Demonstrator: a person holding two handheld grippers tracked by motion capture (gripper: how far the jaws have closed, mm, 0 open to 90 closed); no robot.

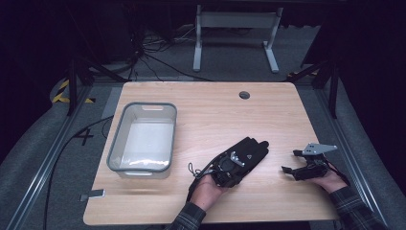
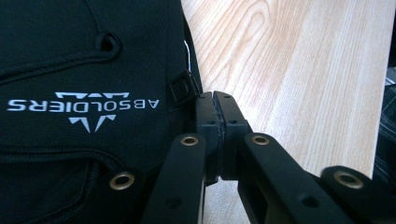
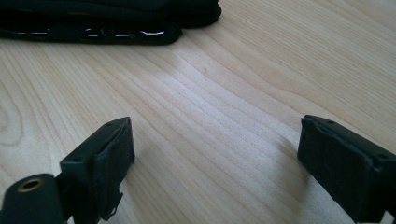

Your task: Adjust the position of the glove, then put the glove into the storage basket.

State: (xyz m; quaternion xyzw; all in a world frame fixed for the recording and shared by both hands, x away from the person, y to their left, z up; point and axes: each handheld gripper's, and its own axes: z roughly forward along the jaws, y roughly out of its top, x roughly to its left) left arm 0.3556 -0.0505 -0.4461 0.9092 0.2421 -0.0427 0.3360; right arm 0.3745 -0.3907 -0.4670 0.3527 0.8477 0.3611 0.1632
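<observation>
A black fabric bag (image 1: 252, 145) printed with white "ABSOLDIERS" lettering (image 2: 84, 105) lies on the wooden table (image 1: 210, 115), right of centre. My left gripper (image 2: 215, 100) is shut, its jaws pressed together with nothing visible between them. Its tips rest against the bag's edge beside a small black buckle (image 2: 183, 87). The left hand (image 1: 208, 189) holds that gripper over the bag's near end. My right gripper (image 1: 291, 161) sits to the right of the bag, low over bare wood. It stands wide open (image 3: 219, 144) and empty, pointing toward the bag (image 3: 107, 21).
A grey plastic bin (image 1: 115, 143) stands on the left part of the table, pale inside. There is a round cable hole (image 1: 244, 95) near the far edge, and a small grey tab (image 1: 93, 194) at the front-left corner. Cables and a desk frame (image 1: 234, 21) lie on the floor beyond.
</observation>
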